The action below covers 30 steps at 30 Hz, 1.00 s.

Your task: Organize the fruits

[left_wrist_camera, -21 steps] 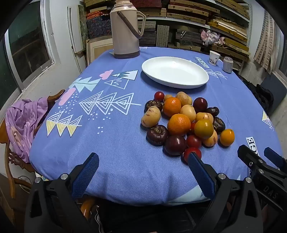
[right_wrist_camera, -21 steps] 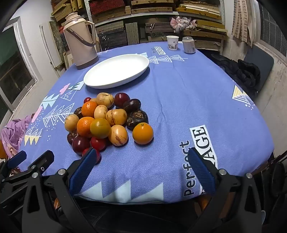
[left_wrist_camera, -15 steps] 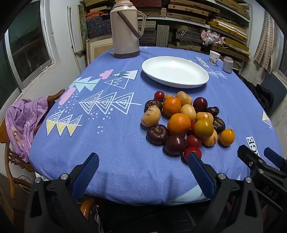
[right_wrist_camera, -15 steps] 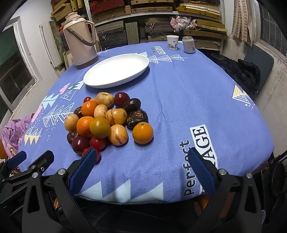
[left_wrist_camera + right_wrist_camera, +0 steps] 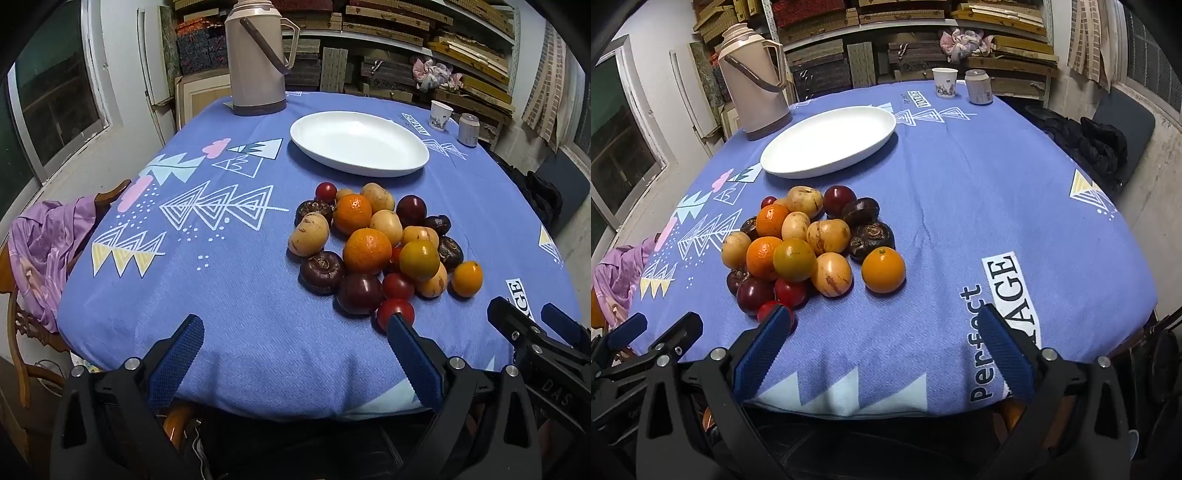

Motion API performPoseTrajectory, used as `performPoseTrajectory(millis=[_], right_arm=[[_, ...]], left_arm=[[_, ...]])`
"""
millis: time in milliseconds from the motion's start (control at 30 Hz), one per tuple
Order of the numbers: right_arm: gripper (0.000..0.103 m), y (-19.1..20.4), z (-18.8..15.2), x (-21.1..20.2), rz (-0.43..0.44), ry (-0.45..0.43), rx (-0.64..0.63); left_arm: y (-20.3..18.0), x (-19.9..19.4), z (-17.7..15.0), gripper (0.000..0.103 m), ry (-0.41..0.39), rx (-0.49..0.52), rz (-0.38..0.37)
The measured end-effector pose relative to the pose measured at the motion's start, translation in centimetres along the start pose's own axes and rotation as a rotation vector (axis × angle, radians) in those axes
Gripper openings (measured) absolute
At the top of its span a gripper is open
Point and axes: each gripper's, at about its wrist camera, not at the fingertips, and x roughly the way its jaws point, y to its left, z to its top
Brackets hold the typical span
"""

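Note:
A pile of fruit [image 5: 380, 243] lies on the blue tablecloth: oranges, yellow-brown fruits, dark plums, small red ones and dark brown water chestnuts. It also shows in the right wrist view [image 5: 812, 247]. One orange [image 5: 883, 270] sits slightly apart at the pile's right. An empty white oval plate [image 5: 358, 142] [image 5: 831, 139] stands behind the pile. My left gripper [image 5: 291, 328] is open and empty at the table's near edge. My right gripper [image 5: 882, 328] is open and empty there too, to the right of the left one.
A beige thermos jug [image 5: 258, 55] stands at the back left of the table. A paper cup [image 5: 945, 82] and a can [image 5: 978, 86] stand at the far edge. A chair with purple cloth [image 5: 44, 251] is at the left. Shelves line the back wall.

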Motion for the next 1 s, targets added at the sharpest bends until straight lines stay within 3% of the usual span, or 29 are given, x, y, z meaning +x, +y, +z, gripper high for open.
performPoseTrajectory(millis=[1000], right_arm=[[0.099,0.06,-0.14,0.21,0.005,0.009,0.006]], left_arm=[[0.06,0.17,0.06,0.099,0.011,-0.002,-0.004]])
